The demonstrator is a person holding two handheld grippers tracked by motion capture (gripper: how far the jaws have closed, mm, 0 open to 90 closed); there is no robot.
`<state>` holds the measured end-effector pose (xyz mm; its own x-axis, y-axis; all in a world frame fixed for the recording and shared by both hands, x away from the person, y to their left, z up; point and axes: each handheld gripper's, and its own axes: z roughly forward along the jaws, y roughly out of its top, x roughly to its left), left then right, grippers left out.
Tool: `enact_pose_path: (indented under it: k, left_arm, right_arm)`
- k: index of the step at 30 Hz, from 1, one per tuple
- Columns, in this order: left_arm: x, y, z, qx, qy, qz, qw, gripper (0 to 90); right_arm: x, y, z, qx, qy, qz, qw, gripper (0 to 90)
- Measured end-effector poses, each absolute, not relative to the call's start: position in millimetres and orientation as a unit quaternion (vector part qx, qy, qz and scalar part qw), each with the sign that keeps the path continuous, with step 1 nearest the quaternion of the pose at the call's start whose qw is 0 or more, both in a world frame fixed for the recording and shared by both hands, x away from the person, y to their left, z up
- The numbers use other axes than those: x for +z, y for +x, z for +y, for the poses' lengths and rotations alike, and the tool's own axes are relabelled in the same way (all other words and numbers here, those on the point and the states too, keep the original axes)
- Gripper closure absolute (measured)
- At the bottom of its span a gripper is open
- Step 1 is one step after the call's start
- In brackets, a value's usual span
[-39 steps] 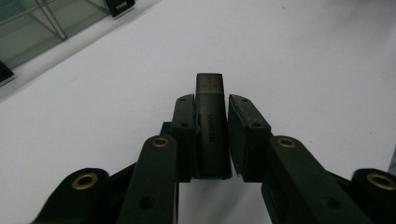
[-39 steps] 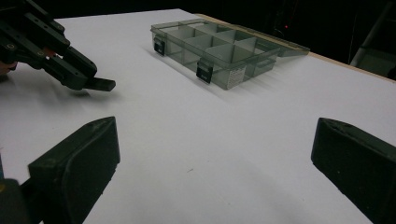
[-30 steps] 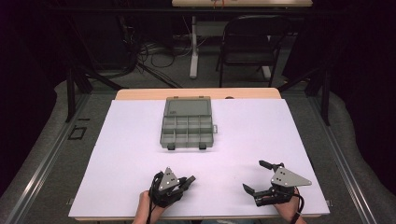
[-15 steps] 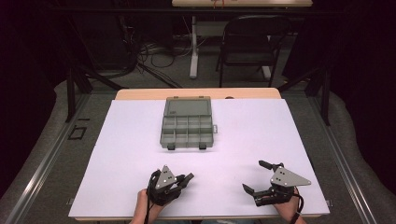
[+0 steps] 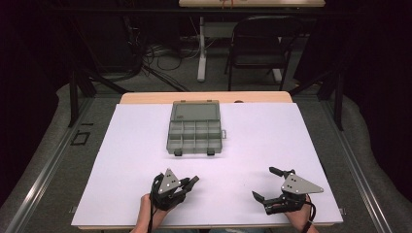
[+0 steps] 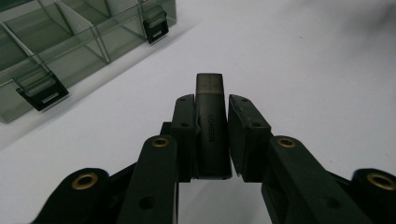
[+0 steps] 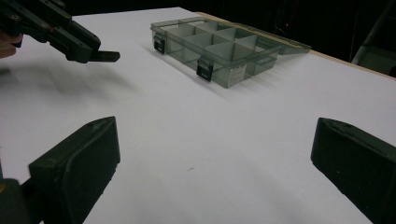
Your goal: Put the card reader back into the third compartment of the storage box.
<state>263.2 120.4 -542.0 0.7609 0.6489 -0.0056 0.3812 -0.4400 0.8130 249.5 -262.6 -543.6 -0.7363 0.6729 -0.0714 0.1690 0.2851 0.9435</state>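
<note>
Dim room w/ grey floor [image 5: 43, 160] round my white-topped table [image 5: 272, 131]; black folding chair [image 5: 257, 46] & tangled cables [image 5: 155, 58] beyond, another desk [image 5: 252, 3] at back.

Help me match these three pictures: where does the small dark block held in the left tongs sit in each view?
High view: dark block lower left, poking from the left tongs.
Left gripper view: centre, clamped between the pads.
Right gripper view: upper left.
Shared landmark: the compartment box.

Translucent smoky plastic organiser box [image 5: 195, 130]
</note>
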Motion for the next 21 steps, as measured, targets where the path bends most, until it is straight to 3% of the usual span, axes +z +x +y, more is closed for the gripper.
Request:
enact_pose_path:
  k: [21]
  left_arm:
    - [-530, 274, 127, 0.171, 0.827, 0.313, 0.434, 73.0]
  right_arm:
    - [-544, 249, -262, 0.530, 0.277, 0.766, 0.235, 0.9]
